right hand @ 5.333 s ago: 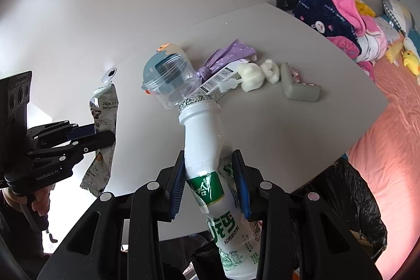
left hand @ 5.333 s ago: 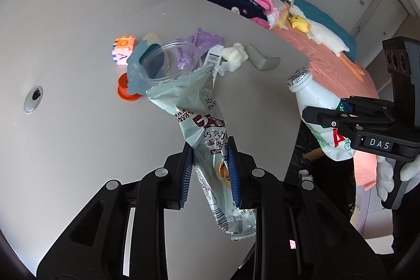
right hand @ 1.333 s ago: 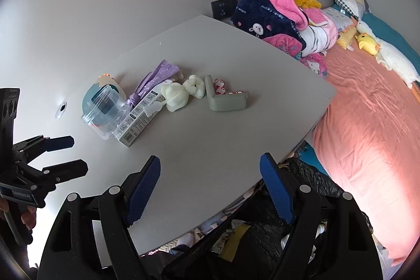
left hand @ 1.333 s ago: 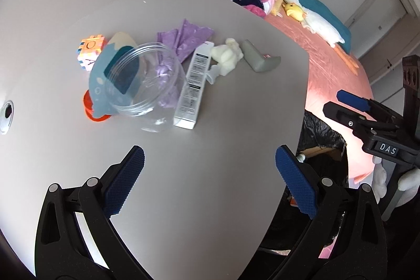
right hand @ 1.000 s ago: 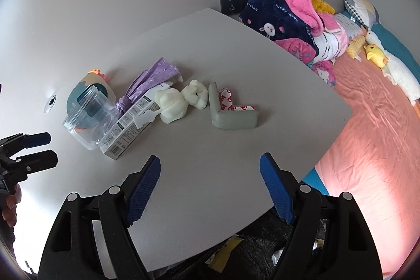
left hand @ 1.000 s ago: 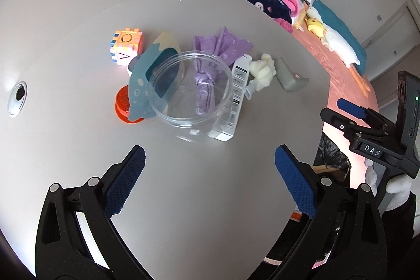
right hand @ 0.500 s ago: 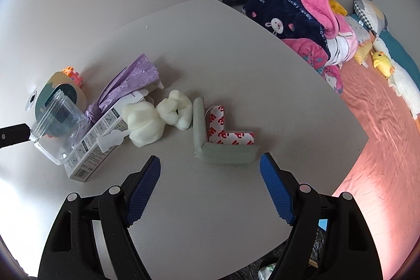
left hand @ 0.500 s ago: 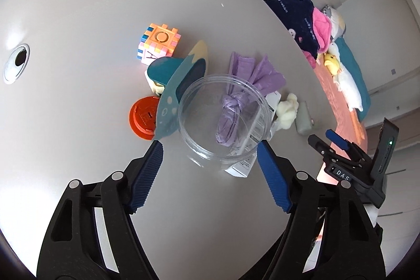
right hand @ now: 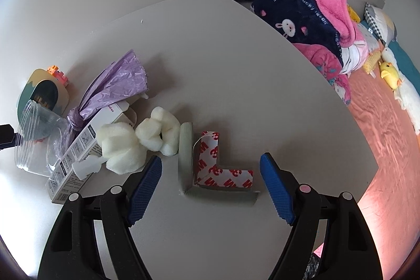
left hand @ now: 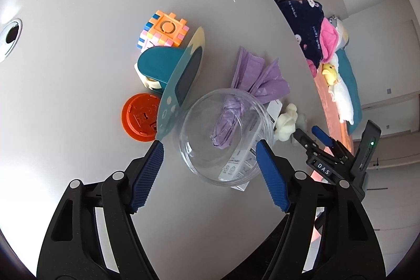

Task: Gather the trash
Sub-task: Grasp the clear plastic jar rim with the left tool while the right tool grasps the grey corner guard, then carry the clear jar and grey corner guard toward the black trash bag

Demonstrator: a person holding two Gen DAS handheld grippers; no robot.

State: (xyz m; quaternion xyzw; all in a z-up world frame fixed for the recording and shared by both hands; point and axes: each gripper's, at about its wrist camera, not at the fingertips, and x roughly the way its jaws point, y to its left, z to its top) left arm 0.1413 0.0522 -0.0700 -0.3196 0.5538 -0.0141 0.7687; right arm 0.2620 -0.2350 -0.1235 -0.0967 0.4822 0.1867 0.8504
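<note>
Counter: pale grey counter (right hand: 236, 64), pink bed (right hand: 388, 138) at 3 o'clock.
Left gripper (left hand: 208, 148): tilted down, fingers released around clear plastic jar (left hand: 223, 138).
Right gripper (right hand: 210, 162): fingers closing, grey L-shaped foam corner guard (right hand: 189, 162) between, untouched.

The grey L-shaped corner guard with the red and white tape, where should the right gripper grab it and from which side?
Judging by its pose, come from above and pinch across one arm of the corner guard. It lies flat on the table, tape strips facing up, between the closing, not yet touching pads of the right gripper. The upright foam wall along each arm gives the pads two parallel faces.
</note>
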